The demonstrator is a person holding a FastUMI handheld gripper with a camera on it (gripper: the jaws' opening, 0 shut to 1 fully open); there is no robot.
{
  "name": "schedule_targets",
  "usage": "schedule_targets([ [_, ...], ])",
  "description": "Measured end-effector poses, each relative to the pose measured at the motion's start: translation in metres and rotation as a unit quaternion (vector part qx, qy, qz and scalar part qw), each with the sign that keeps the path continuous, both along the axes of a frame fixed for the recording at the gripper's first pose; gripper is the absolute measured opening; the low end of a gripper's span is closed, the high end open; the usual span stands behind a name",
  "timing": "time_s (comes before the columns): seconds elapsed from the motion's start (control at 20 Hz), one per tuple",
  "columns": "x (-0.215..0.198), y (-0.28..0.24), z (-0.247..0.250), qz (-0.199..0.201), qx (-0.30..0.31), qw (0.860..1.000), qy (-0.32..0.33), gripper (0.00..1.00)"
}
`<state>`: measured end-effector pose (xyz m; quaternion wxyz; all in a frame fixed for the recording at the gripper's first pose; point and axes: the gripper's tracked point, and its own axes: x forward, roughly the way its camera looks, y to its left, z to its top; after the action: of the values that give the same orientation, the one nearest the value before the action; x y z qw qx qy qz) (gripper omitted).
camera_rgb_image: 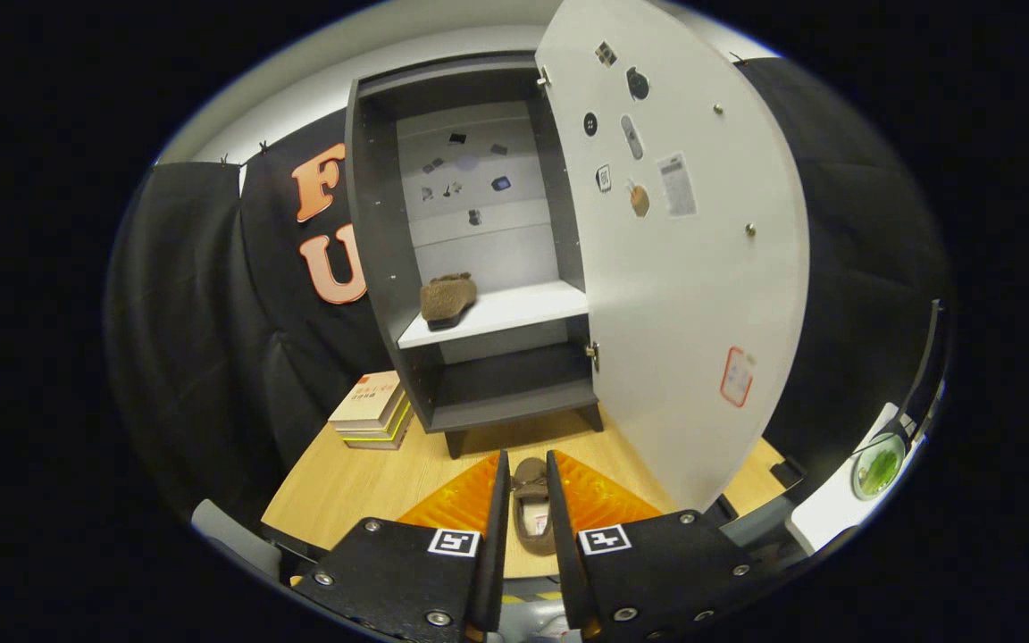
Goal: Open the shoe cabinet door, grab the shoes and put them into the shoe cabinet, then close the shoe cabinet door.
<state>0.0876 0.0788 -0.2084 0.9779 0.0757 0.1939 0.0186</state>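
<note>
Gripping a brown shoe [532, 513] between the fingers of the gripper [528, 469], jaws pressed on both its sides, above the table [345, 487], just in front of the cabinet [488, 393]. Standing open, door [684, 295] swung to the cabinet's right. Resting on the white shelf [514, 313] inside the cabinet, second shoe [447, 299]. Lying beside the cabinet's left foot, books [374, 411].

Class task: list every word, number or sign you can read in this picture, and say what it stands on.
Nothing can be quoted.
Top book cover: print too small to read.
Door stickers: blurred, unreadable.
Back panel stickers inside the cabinet: too small.
Square markers behind the fingers: patterns, no words.
Slipper clamped between the fingers: no text seen.
</note>
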Motion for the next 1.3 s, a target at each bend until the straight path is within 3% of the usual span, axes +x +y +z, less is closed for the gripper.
schedule_targets([
  [0.4, 0.022, 0.049, -0.091, 0.044, -0.008, 0.996, 0.076, 0.28],
  [0.6, 0.047, 0.069, -0.142, 0.055, 0.036, 0.990, 0.122, 0.28],
  [0.9, 0.080, 0.061, -0.215, 0.055, 0.030, 0.980, 0.189, 0.29],
  [1.3, 0.109, 0.063, -0.290, 0.090, 0.003, 0.961, 0.262, 0.30],
])
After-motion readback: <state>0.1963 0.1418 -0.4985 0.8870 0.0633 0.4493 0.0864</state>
